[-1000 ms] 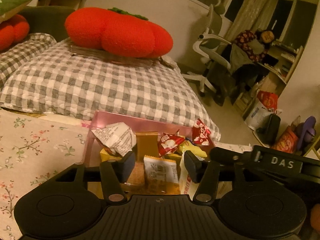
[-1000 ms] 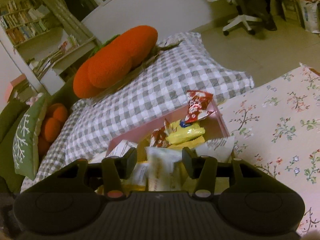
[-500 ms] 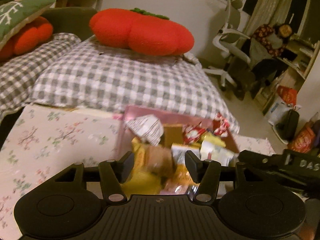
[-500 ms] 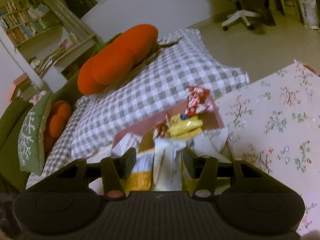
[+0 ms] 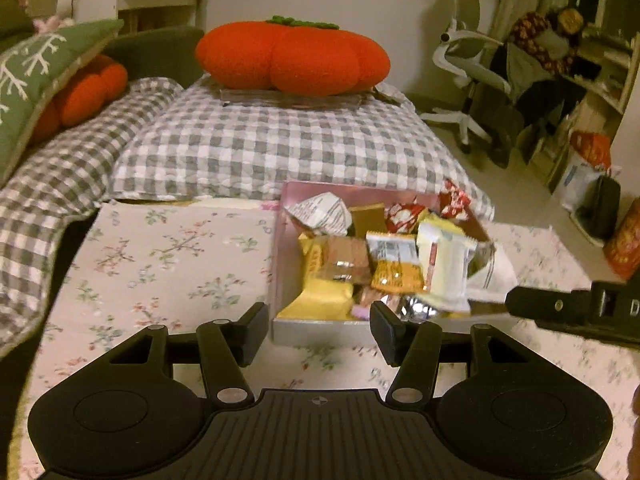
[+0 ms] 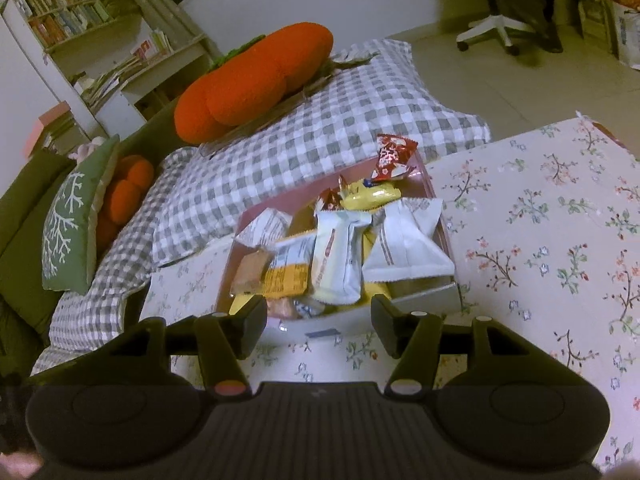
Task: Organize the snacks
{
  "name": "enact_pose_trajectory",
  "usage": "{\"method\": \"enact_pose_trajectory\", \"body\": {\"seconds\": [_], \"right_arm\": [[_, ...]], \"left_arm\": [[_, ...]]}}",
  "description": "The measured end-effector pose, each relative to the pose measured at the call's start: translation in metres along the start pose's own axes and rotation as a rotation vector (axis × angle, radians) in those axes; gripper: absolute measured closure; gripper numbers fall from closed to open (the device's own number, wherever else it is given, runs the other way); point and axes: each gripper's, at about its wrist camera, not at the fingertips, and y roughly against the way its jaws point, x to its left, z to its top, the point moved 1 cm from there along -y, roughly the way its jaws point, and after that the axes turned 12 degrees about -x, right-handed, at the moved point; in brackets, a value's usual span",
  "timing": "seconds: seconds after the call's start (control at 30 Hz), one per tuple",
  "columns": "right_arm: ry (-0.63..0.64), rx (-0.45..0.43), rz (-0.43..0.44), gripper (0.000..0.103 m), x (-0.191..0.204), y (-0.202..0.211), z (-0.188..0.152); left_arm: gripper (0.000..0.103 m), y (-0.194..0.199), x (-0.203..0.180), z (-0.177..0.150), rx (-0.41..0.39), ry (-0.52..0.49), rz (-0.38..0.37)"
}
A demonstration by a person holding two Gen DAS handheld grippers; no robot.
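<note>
We see the left gripper (image 5: 318,322) with its jaws partly open and nothing between them. The right gripper (image 6: 318,322) is also empty; its jaws have just been opening and stand partly apart.

The pink box (image 5: 280,248) full of snacks (image 5: 394,256) lies just ahead of both pairs of jaws, on the floral cloth (image 5: 168,256) that covers the worktop. In the left wrist view the near grey edge of the box sits between the two fingertips and a little beyond them, not touching them. The right finger of the left gripper overlaps in the picture the near right part of the box; we cannot tell if it touches. In the right wrist view the near edge of the box (image 6: 424,296) is also just beyond the jaws, and a white packet (image 6: 404,248) hangs over the right wall of the box. A red packet (image 6: 390,156) stands up at the far corner.

To the left of the left jaws the floral cloth is free up to the checked pillow (image 5: 280,148). To the right of the right jaws the cloth (image 6: 560,220) is wide and open as far as its far edge, where the floor begins. Behind the box the checked pillow lies close to the far wall of the box, and an orange plush cushion (image 5: 292,56) rests on top of it. The other gripper's black body (image 5: 580,308) comes in from the right, near the box's right corner.
</note>
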Motion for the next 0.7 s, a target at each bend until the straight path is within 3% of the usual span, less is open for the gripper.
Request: {"method": "enact_pose_trajectory", "body": {"seconds": [0.3,0.7], "right_arm": [[0.009,0.006,-0.010,0.047,0.000,0.009,-0.008],[0.059,0.012,-0.031,0.037,0.006,0.021,-0.021]], "left_arm": [[0.048,0.015,-0.003,-0.008,-0.005,-0.058,0.040],[0.046,0.027,-0.005,-0.020,-0.002,-0.095,0.059]]}}
